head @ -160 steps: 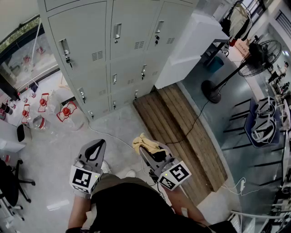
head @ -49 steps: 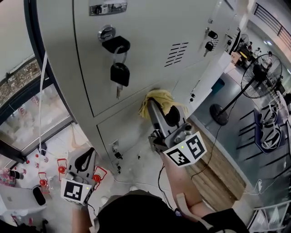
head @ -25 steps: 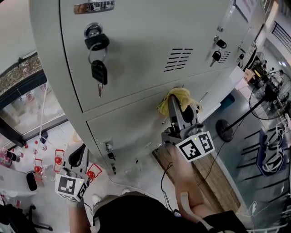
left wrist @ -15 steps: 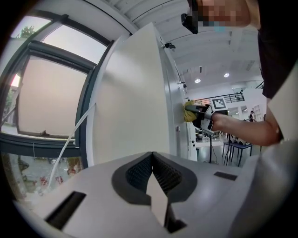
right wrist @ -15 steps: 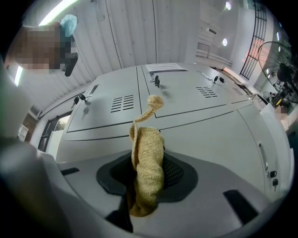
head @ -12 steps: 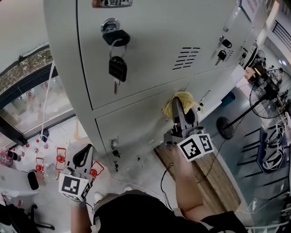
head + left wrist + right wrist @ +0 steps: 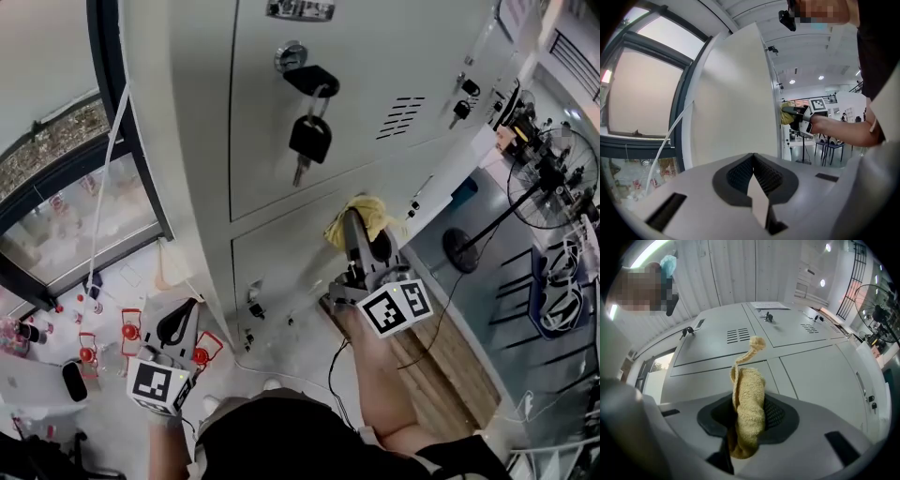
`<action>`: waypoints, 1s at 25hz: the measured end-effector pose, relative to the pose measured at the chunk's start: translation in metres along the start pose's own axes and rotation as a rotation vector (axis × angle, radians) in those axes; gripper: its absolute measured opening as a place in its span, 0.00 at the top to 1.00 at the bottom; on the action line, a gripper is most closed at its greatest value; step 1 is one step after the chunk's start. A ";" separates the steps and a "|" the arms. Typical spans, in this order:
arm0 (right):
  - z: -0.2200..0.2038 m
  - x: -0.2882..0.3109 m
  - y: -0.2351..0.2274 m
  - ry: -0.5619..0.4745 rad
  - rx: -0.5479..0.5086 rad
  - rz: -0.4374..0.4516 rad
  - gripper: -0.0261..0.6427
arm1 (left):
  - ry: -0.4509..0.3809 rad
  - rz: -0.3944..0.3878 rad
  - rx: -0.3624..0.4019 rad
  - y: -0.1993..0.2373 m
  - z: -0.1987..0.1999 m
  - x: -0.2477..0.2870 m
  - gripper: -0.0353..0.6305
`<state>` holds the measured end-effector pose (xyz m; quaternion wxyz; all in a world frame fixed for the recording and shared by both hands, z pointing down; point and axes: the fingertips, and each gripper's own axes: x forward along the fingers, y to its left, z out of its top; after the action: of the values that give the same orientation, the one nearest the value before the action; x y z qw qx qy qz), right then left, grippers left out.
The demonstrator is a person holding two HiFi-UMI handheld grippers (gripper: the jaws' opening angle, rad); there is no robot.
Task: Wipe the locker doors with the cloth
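Low, close to the body: left hand-held gripper (image 7: 178, 319) hangs beside the locker's side wall, jaws pressed together with nothing between them. Further out, right hand-held gripper (image 7: 354, 230) is raised, jaws pinching a yellow terry cloth (image 7: 364, 212). The bunched cloth sits against the grey metal locker door (image 7: 281, 262), at the seam under the upper door. Above, a black-fobbed key (image 7: 309, 139) hangs from the upper door's lock.

cloth (image 7: 747, 404): between the right gripper (image 7: 352, 230) jaws, jutting ahead against the locker doors (image 7: 281, 272)
key (image 7: 309, 141): above those jaws, to their left, hanging from a lock (image 7: 292, 58)
left gripper (image 7: 176, 323): low, well left of the right jaws; locker side (image 7: 736, 103) ahead of its own
fan (image 7: 548, 173): far right of the right jaws
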<state>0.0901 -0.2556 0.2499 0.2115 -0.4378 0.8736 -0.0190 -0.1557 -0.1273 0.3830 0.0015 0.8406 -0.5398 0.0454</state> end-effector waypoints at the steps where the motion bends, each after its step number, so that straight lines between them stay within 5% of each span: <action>1: -0.001 -0.001 0.005 -0.001 0.002 -0.002 0.77 | 0.000 -0.006 -0.003 0.002 -0.001 -0.003 0.93; 25: -0.025 -0.008 0.151 -0.093 0.063 0.024 0.77 | 0.004 -0.162 -0.026 0.042 -0.018 -0.057 0.93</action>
<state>-0.0293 -0.1602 0.2427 0.2660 -0.4209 0.8669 -0.0235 -0.2190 -0.0919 0.3949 0.0171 0.8812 -0.4707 0.0398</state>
